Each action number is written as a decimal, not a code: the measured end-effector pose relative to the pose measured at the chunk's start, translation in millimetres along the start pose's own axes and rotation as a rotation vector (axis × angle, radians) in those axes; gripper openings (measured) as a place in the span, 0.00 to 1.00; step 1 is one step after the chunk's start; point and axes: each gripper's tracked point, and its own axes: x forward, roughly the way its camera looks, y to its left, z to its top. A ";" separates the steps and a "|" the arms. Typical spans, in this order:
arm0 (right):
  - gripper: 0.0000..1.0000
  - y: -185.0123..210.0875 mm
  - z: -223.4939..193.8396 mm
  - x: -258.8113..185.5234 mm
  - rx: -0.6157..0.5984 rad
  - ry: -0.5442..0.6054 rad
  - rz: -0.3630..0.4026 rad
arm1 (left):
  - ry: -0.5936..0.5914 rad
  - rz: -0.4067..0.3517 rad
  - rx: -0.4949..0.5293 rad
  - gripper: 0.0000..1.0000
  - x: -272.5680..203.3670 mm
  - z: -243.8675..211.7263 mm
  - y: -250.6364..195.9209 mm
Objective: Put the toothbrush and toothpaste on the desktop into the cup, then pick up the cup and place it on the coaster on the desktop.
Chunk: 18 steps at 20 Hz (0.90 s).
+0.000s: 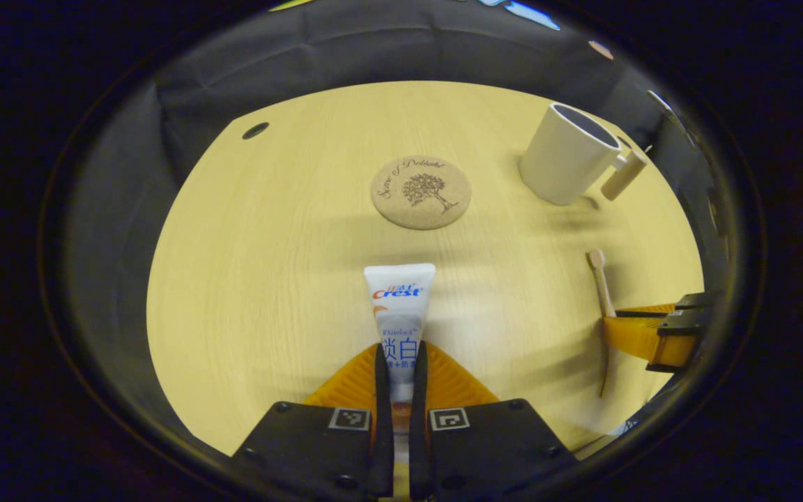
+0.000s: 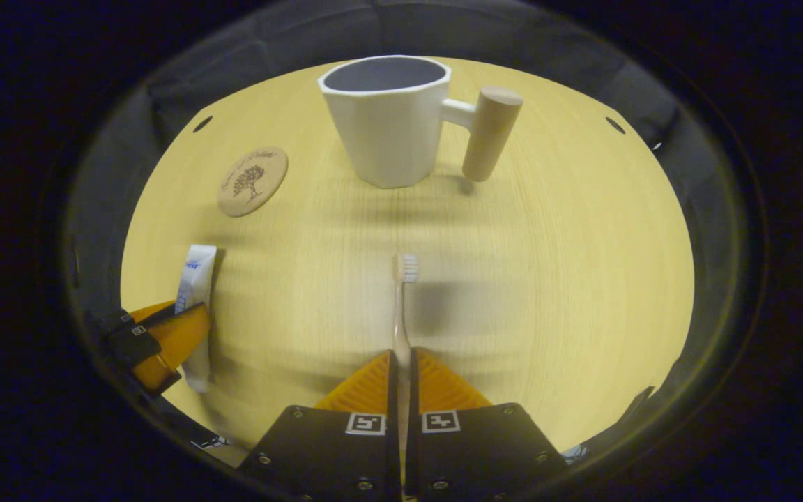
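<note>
With my left gripper clamped on the soft white toothpaste tube and my right gripper clenched on the slim pale toothbrush, I should tip each upright over the rim. Beyond lie the round cork coaster and the faceted white cup with its wooden peg handle, both on the pale woodgrain desktop.

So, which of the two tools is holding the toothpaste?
The left tool. Its fingers press on the toothpaste, whose flat end points toward the coaster. The right tool grips the toothbrush instead.
</note>
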 end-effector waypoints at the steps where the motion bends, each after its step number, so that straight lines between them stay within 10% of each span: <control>1: 0.04 3.2 3.2 -8.3 0.007 -0.013 0.017 | -0.001 0.000 0.000 0.17 -0.7 0.3 0.1; 18: 0.04 17.2 128.9 -140.1 0.103 -0.374 0.142 | -0.009 -0.002 0.002 0.17 0.4 0.5 -0.5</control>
